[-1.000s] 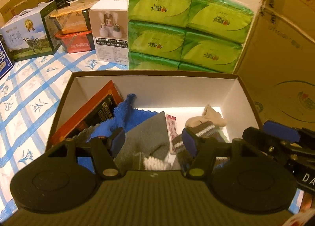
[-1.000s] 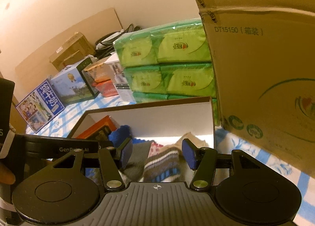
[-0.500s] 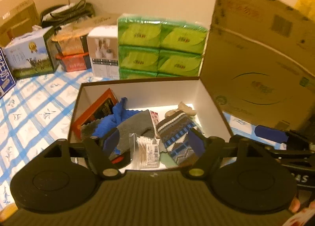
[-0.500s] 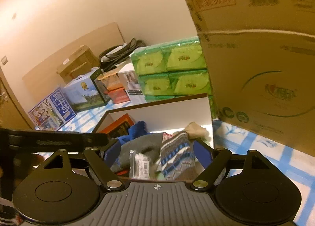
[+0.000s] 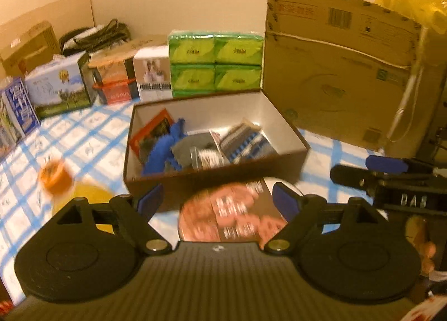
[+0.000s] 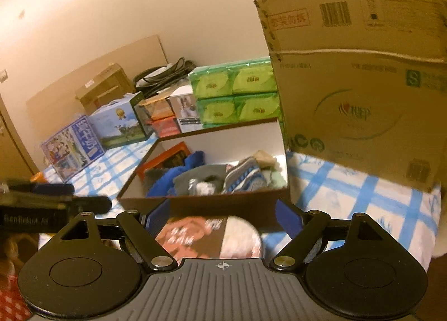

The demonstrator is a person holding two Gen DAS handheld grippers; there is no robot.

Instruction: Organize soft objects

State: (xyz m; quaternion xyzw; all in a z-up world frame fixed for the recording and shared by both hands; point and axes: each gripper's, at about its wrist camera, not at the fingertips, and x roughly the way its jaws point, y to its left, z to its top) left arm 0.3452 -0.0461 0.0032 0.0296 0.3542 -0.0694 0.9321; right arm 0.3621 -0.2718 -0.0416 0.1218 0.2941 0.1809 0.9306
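A brown box (image 5: 209,181) with white inner walls holds a blue cloth (image 5: 164,150), a grey cloth (image 5: 192,143), a patterned knit sock (image 5: 245,142), a red packet (image 5: 152,131) and a clear plastic packet (image 5: 206,157). My left gripper (image 5: 218,199) hovers short of the box's near wall, its jaws opening with nothing between them. My right gripper (image 6: 222,216) is also back from the box (image 6: 223,139), jaws wide apart and empty. The sock (image 6: 243,178) and blue cloth (image 6: 178,175) lie inside. Each gripper shows in the other's view.
A round pink-printed packet (image 5: 234,214) lies before the box. An orange object (image 5: 54,175) sits on something yellow (image 5: 83,195) at the left. A tall cardboard carton (image 5: 335,75) stands at the right. Green tissue packs (image 5: 215,63) and several cartons line the back.
Both grippers pulled back from over the box and rose a little, their jaws widening. The box now sits farther off, and the round printed packet has come into view.
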